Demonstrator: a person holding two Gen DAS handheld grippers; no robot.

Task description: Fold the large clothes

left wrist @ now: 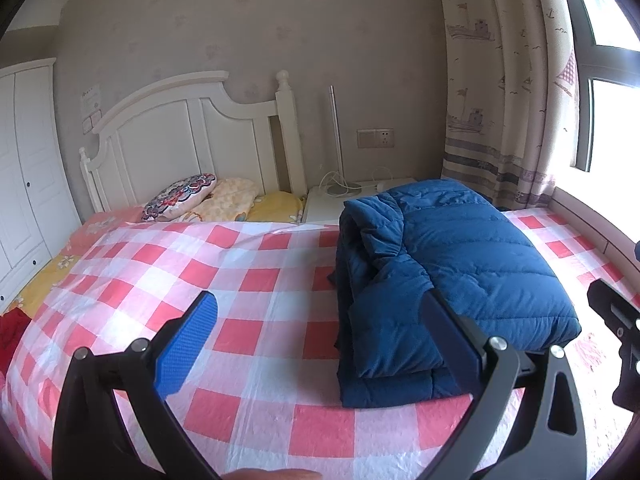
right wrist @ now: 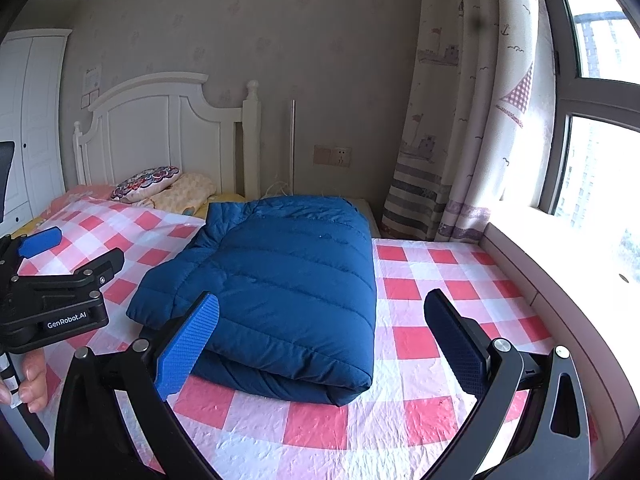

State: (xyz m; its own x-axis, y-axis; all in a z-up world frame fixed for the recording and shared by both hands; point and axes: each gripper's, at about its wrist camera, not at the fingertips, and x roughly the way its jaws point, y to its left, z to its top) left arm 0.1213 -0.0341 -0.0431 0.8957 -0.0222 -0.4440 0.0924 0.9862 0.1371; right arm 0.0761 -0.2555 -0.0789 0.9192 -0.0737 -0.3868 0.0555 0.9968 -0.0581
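Observation:
A blue padded jacket [left wrist: 452, 272] lies folded into a thick rectangle on the pink checked sheet [left wrist: 240, 288]; it also shows in the right wrist view [right wrist: 288, 292]. My left gripper [left wrist: 320, 332] is open and empty, held above the sheet just left of and in front of the jacket. My right gripper [right wrist: 320, 328] is open and empty, hovering over the jacket's near edge, its left finger over the jacket and its right finger over the sheet. The left gripper also shows at the left of the right wrist view [right wrist: 60, 256].
A white headboard [left wrist: 192, 140] with pillows [left wrist: 180, 196] stands at the far end. A white nightstand [left wrist: 340, 200] with a lamp and cables is behind the jacket. A curtain [right wrist: 460, 120] and window sill [right wrist: 560, 272] run along the right. A white wardrobe [left wrist: 24, 168] is at the left.

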